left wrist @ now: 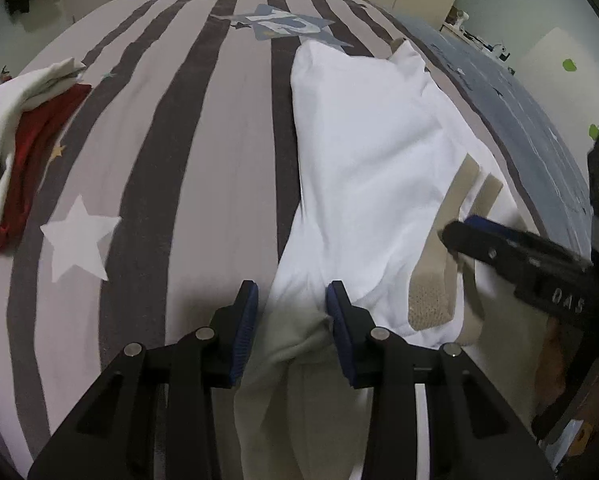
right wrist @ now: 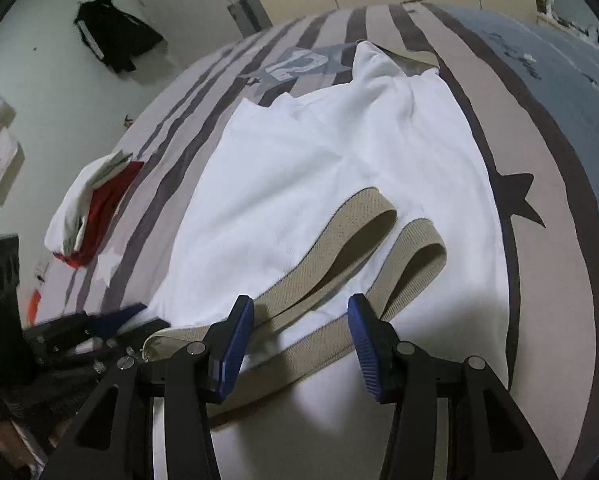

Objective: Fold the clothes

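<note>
L gripper (left wrist: 291, 312) jaws apart, straddling near edge of white garment (left wrist: 363, 160), not pinched. R gripper (right wrist: 299, 328) wide, over beige straps (right wrist: 363, 216) on garment, mid-bedspread (left wrist: 203, 160). Risk: loose straps snag in fold, garment bunches w/ uneven pull.

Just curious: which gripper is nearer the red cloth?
Left. The left gripper is beside the white garment, toward the red cloth; the right gripper is farther, over the straps.
</note>
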Tool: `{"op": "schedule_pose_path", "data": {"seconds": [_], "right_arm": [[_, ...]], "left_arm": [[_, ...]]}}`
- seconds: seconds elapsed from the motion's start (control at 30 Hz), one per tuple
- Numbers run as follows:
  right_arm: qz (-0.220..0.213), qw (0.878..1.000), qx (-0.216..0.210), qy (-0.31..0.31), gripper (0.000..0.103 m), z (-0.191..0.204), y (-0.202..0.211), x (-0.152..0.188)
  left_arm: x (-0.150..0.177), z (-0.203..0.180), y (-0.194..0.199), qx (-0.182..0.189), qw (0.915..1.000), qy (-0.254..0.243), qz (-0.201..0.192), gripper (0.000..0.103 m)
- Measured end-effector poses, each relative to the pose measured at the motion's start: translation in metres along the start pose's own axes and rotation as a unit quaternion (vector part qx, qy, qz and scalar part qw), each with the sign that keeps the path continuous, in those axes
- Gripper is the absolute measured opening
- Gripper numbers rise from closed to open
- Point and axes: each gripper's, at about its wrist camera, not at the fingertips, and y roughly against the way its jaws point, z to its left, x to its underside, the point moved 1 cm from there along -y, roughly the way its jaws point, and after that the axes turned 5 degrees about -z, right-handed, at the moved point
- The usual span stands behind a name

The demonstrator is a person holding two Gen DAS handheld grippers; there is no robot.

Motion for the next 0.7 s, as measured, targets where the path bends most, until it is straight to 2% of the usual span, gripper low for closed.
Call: {"op": "schedule_pose_path", "data": {"seconds": [0.1,0.2,0.47,0.57,0.63,0.7], "right_arm": [[-0.041,0.999,0.000,0.000,0.044,-0.002,0.023,-0.012],[-0.047,0.999,0.016,-0.016,0.044,-0.018,0.023,-0.029],[-0.036,0.998,0.048,-0.027,0.044,-0.055,-0.005,-0.072],[-0.017,0.997,0.070,-0.017,0.044,-0.064,-0.019,-0.079],[0.001,0.997,0.069,-0.030,0.044,-0.078,-0.027,-0.080],[0.000,0.998,0.059,-0.031,0.044,-0.083,-0.028,-0.080]], "left_arm": [[-0.027,0.002,0.008,0.006,0.9993,0.010,-0.034,0.033],[-0.059,0.003,0.003,0.012,0.9983,0.015,-0.054,0.033],[-0.129,-0.001,-0.063,0.011,0.9985,-0.004,-0.053,0.033],[-0.129,-0.003,-0.080,-0.002,0.9990,-0.021,-0.038,0.033],[-0.129,-0.002,-0.090,-0.005,0.9993,-0.026,-0.028,0.033],[-0.129,-0.001,-0.099,-0.008,0.9993,-0.031,-0.017,0.033]]}}
